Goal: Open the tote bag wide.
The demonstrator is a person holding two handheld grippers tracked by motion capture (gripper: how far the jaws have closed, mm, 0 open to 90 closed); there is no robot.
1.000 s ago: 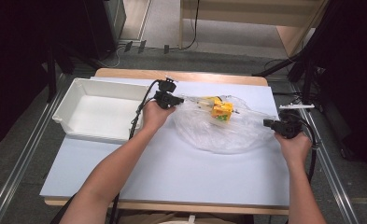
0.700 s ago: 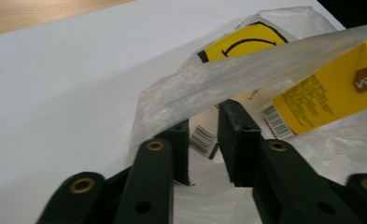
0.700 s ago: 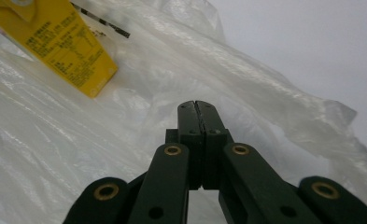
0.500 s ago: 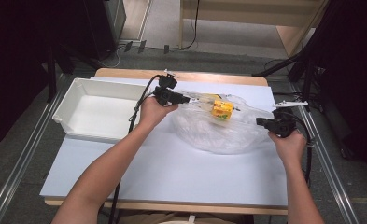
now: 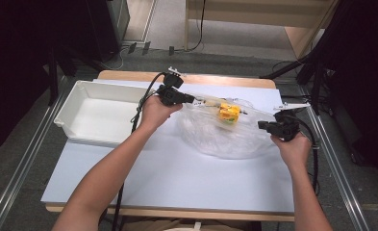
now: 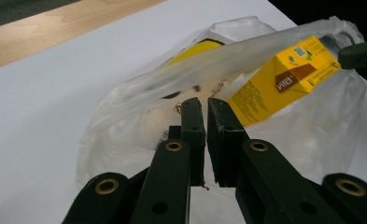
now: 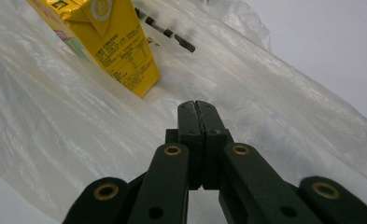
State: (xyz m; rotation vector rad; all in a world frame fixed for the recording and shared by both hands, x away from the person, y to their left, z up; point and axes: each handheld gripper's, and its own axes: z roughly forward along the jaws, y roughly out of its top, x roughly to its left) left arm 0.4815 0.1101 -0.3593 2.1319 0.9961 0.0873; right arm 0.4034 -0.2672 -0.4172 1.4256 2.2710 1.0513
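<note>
A clear plastic bag (image 5: 220,137) lies on the white table with a yellow drink carton (image 5: 229,113) inside it. My left gripper (image 5: 192,99) is at the bag's far left rim. Its jaws have just been closing, and in the left gripper view the gripper (image 6: 205,105) stands nearly shut on the bag's film (image 6: 125,126), with the stretched rim and the carton (image 6: 284,79) just beyond. My right gripper (image 5: 261,125) pinches the bag's right edge. In the right gripper view it (image 7: 196,105) is fully shut, with film (image 7: 55,130) spread ahead and the carton (image 7: 111,42) at upper left.
A white empty tray (image 5: 71,115) sits at the table's left, close to my left hand. The white tabletop (image 5: 177,173) runs bare toward the person. Dark stands and cables flank the table at the far right.
My left gripper has risen a little, pulling the bag's rim up with it. My right gripper has shifted left, toward the carton, drawing the bag's right edge inward.
</note>
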